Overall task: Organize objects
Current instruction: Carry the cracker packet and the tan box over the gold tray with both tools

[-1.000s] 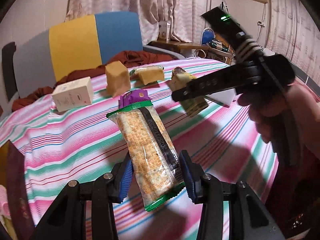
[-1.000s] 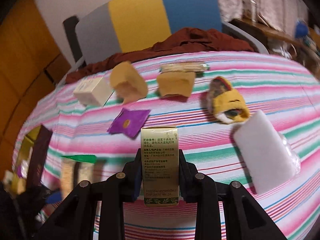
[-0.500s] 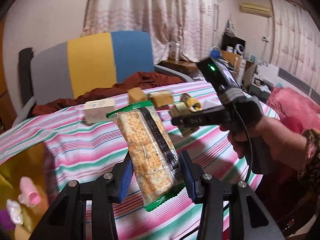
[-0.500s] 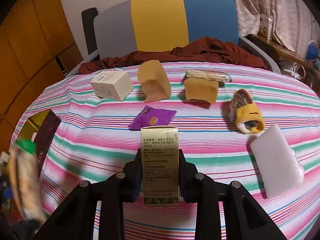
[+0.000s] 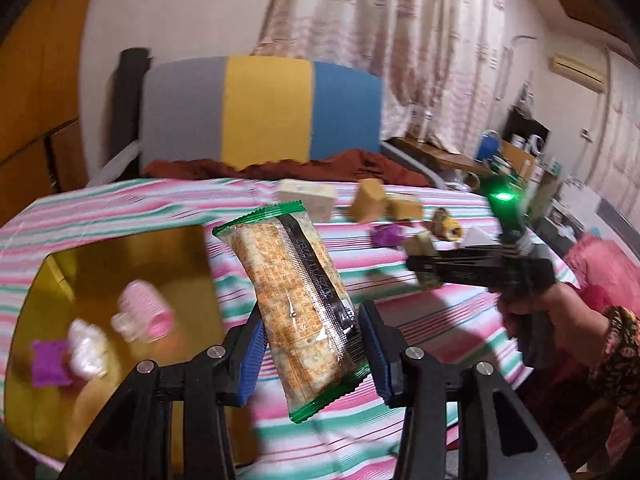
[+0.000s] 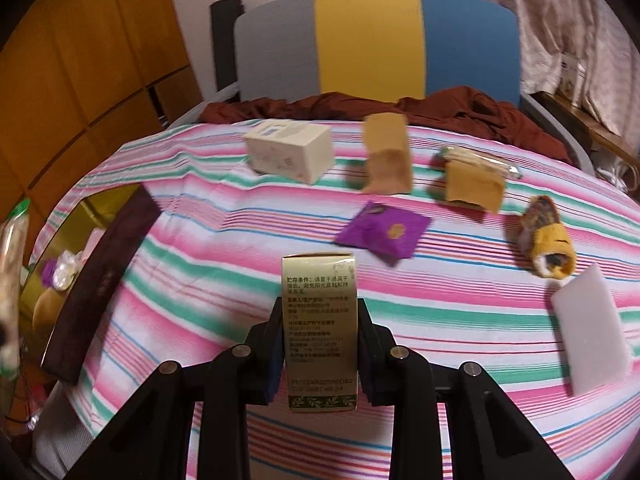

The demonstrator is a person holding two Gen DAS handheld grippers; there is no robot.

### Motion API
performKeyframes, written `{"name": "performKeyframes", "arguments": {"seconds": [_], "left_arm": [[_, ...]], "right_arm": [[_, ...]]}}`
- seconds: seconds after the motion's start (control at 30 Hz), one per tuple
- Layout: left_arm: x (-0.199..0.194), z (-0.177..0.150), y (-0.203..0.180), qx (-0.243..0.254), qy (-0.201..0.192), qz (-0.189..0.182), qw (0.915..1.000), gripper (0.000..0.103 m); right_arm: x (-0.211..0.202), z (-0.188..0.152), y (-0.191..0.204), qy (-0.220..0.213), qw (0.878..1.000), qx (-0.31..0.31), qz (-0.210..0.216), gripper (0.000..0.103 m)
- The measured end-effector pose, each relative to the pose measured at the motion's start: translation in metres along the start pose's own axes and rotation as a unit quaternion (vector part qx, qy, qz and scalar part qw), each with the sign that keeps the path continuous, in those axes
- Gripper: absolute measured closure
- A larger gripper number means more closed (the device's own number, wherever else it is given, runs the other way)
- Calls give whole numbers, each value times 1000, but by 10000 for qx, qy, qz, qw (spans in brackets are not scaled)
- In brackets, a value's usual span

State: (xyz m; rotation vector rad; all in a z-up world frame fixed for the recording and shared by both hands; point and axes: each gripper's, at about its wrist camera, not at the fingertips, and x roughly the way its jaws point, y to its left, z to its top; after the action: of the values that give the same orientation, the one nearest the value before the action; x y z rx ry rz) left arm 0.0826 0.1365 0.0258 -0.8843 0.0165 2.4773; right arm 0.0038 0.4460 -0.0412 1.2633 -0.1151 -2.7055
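Holding a cracker pack (image 5: 298,304) tight, the left gripper (image 5: 312,346) is up over the gold box (image 5: 120,248). The right gripper (image 6: 320,344) squeezes a gold carton (image 6: 320,320). Some small toys (image 5: 140,316) are in the box already. Many things are left on the striped cloth (image 6: 224,280). The toys look blurry.

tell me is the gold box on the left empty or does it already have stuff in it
Not empty. The open gold box already holds a pink hair roller, a whitish item and a purple packet.
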Motion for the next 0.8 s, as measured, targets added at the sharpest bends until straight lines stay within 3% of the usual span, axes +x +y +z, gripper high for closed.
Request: {"name": "performKeyframes", "arguments": {"seconds": [0.27,0.5,0.63,0.8], "left_arm": [[-14,-23,78,-966,176,473,9940,58],[-22,-41,131,-1614,419,671,9837,58],[-26,-48,152,-1818,524,805,9786,58],[-27,-52,178,-2098,671,842,9718,58]], "right_arm": [[-19,-3,66,-366,9957,-835,130,72],[-27,0,133,-550,9898,-1035,816,72],[-29,0,186,-719,9808,-1460,1077,72],[-18,2,233,-647,9729,-1704,1422,72]]}}
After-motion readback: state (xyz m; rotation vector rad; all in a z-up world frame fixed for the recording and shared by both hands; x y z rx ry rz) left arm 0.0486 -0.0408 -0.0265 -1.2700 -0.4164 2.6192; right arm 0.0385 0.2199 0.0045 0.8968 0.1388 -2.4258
